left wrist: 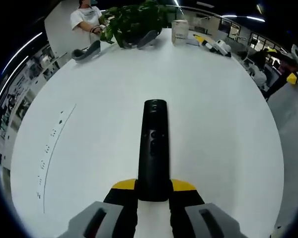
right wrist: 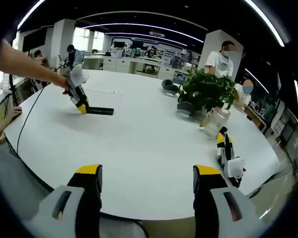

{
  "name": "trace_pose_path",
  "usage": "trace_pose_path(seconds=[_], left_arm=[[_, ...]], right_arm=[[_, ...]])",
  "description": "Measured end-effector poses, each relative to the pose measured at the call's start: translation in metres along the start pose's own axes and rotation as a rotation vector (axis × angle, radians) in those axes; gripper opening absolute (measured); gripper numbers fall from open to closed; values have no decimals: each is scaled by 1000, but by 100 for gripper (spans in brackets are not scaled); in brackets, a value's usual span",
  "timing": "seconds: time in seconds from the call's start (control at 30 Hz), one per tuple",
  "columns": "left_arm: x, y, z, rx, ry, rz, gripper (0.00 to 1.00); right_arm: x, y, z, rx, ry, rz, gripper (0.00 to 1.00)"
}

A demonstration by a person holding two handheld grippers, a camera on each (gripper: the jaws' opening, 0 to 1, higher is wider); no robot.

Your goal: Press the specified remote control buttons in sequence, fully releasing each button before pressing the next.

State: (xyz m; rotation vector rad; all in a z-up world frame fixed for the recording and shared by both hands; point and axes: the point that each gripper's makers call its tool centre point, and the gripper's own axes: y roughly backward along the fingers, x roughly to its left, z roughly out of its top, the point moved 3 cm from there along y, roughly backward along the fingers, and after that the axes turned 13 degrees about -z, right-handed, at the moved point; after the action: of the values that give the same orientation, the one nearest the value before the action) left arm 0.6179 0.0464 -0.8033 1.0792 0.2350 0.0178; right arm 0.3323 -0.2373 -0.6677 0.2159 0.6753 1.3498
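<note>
Black remote (left wrist: 154, 148) is clamped in your left gripper (left wrist: 154, 194) on the white table (left wrist: 213, 99); right gripper (right wrist: 146, 191) hangs open, well apart. No button pressed yet, I'd judge.

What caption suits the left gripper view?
Left tool clamps a black remote control lying on a white table.

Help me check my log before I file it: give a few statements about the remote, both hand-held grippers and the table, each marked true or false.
1. The left hand-held gripper is shut on the black remote. True.
2. The right hand-held gripper holds the remote. False: its jaws are open and hold nothing.
3. The remote lies on a white table. True.
4. A potted plant stands on the table. True.
5. The remote is white. False: it is black.
</note>
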Motion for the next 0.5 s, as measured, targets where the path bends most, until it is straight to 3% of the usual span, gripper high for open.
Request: trace_pose_path(seconds=[0.5], left_arm=[[-16,0,-6,-8,32,16,23]], right_arm=[[0,2,3,-23,-14,4,77]])
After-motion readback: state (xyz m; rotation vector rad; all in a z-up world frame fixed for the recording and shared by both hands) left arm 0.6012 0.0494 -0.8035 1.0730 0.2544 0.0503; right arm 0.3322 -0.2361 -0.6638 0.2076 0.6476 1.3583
